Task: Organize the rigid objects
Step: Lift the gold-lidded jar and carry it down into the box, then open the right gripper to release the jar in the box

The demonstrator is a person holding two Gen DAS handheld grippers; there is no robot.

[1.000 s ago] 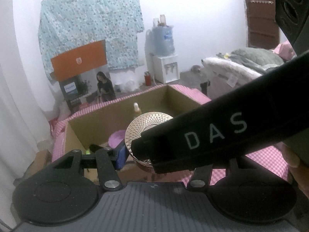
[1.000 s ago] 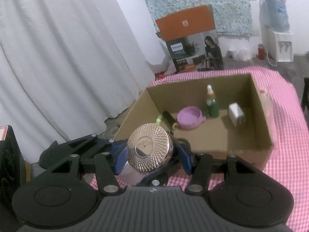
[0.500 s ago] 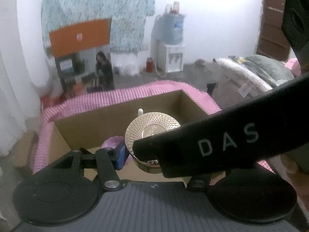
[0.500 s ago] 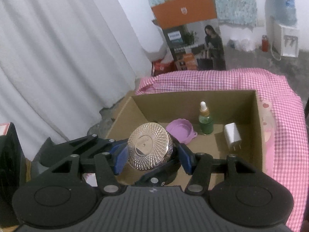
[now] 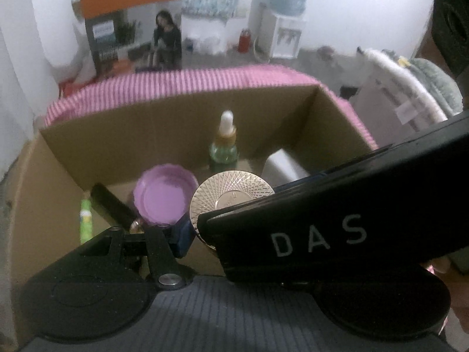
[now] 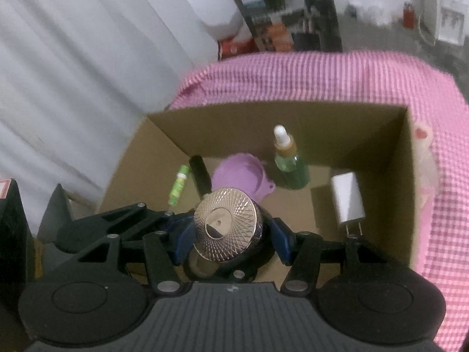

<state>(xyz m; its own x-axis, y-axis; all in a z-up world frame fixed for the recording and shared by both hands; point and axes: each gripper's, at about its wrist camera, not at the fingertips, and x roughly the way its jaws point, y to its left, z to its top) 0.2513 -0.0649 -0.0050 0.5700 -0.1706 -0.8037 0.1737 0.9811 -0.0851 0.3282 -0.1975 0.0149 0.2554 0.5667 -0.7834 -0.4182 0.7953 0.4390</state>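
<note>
Gripping gold-lidded jar point(image 6: 227, 224) between right hand-held gripper point(image 6: 228, 234) fingers.

Both wrist views look forward and down, from close above the near wall, into one open brown cardboard box point(image 5: 123, 143) point(image 6: 381, 135); both show its floor.

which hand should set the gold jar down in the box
Right. The right gripper has its jaws shut on the gold-lidded jar, above the cardboard box. The left gripper shows one finger beside the jar; its grip is unclear.
</note>
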